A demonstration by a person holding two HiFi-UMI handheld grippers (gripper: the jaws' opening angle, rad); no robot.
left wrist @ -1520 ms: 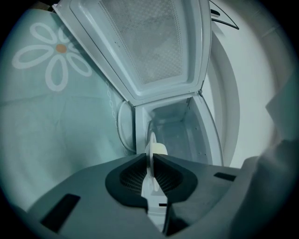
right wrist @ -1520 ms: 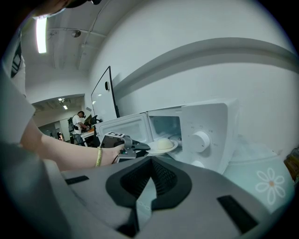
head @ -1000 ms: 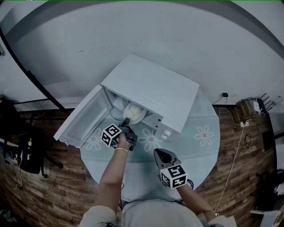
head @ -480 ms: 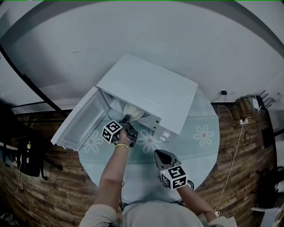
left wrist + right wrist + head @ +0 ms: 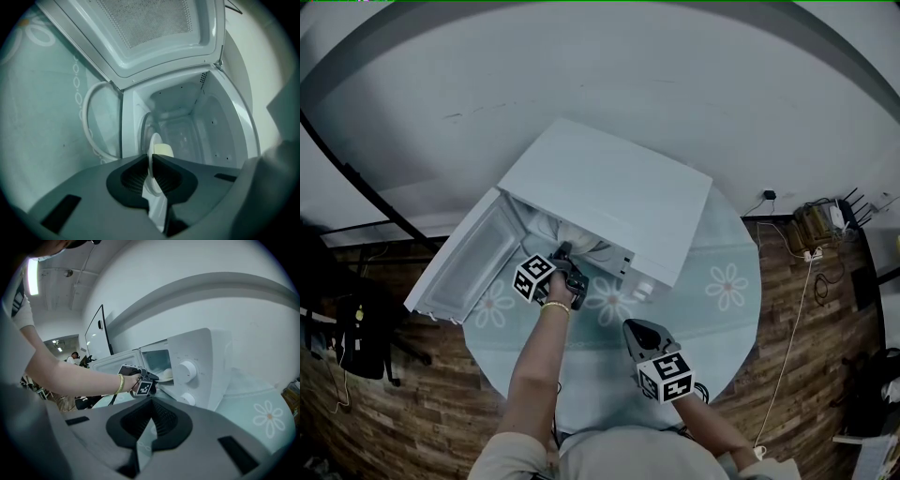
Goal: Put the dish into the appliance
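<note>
Left to right: the microwave's open door (image 5: 469, 267) swings out over the round table's flowered cloth (image 5: 717, 291). The left gripper (image 5: 565, 253) pinches the rim of a white plate (image 5: 152, 145) carrying a pale yellow food item (image 5: 163, 150), and the plate sits at the mouth of the microwave (image 5: 609, 202) cavity. The right gripper (image 5: 633, 326) hangs near the table's front edge, well apart from the microwave, jaws pressed together on nothing.
</note>
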